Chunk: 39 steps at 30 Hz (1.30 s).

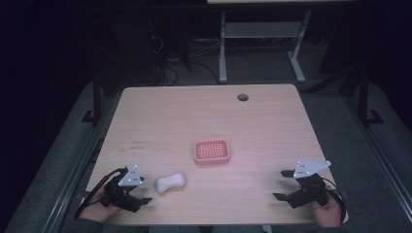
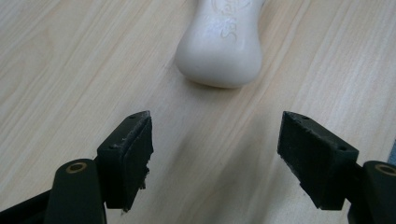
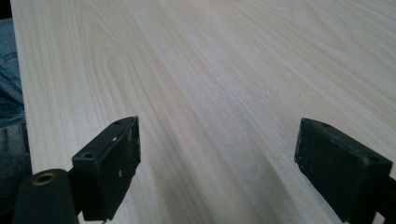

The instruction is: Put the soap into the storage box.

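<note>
The soap (image 1: pixel 171 182), a white waisted bar, lies flat on the table (image 1: pixel 272 126) near its front edge, left of the middle. Just left of the soap, at the front left corner, the left gripper (image 1: pixel 144 193) sits low with its jaws spread wide and nothing between them; in the left gripper view (image 2: pixel 215 154) the bar's rounded end lies just ahead of the gap, apart from both pads. A pink dish (image 1: pixel 212 152) with a gridded floor stands near the table's middle, behind and to the right of the soap, apart from it. The right gripper (image 1: pixel 283 184) is at the front right corner, its jaws also wide over bare wood (image 3: pixel 217 158).
</note>
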Available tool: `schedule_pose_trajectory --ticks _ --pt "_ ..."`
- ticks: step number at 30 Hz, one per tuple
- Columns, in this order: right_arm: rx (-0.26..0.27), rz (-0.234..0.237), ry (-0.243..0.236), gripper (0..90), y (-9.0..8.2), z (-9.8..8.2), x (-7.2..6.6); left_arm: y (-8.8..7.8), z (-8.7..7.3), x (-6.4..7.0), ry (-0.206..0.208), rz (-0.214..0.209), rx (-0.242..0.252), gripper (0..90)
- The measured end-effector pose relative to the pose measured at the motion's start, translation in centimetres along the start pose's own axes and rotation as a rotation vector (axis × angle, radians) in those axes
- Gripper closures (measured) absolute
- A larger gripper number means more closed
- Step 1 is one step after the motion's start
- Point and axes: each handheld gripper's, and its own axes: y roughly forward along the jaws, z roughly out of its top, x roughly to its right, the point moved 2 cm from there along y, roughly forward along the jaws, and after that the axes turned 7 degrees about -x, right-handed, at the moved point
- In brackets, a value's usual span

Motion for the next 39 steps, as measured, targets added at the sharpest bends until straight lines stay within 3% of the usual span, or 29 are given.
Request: schedule_pose_trajectory --ticks 39 --pt "0.000 0.000 -0.005 14.1 0.0 0.1 0.0 0.4 1.6 0.7 0.040 0.003 0.007 25.8"
